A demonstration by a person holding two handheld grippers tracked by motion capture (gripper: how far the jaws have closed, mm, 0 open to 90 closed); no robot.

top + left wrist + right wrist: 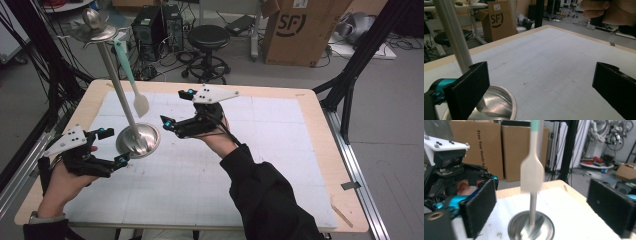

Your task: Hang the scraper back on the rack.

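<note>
A: High view first. Where's the spatula?

B: The spatula (131,80), teal handle and pale blade, hangs from the top disc of the metal stand (120,95), blade down, above the round base (139,140) on the white mat of the bench (320,150). Hung like that it dangles free beside the pole, so jaws can come at it from the side.

A: And the hands?

B: The right gripper (178,108) is level, pointing left toward the stand, jaws spread with nothing between them; the forearm in the dark sleeve comes up from the bottom. The left gripper (111,146) sits at the near left of the base, jaws spread too, one tip right beside the rim. My guess is it's there to steady the stand.

A: Left gripper view?

B: Both black jaws stand wide apart. The left one is next to the stand's pole (454,37) and over the base's rim (504,100); whether it touches, I can't tell. The other hand (609,11) shows at the top right.

A: Right gripper view?

B: The jaws are wide, and the spatula's blade (532,172) hangs between them farther off, blurred, with the base (531,227) below it. Neither pad presses on it. The left gripper (461,175) shows behind the left jaw. I'd judge the right hand is lined up on the blade.
</note>
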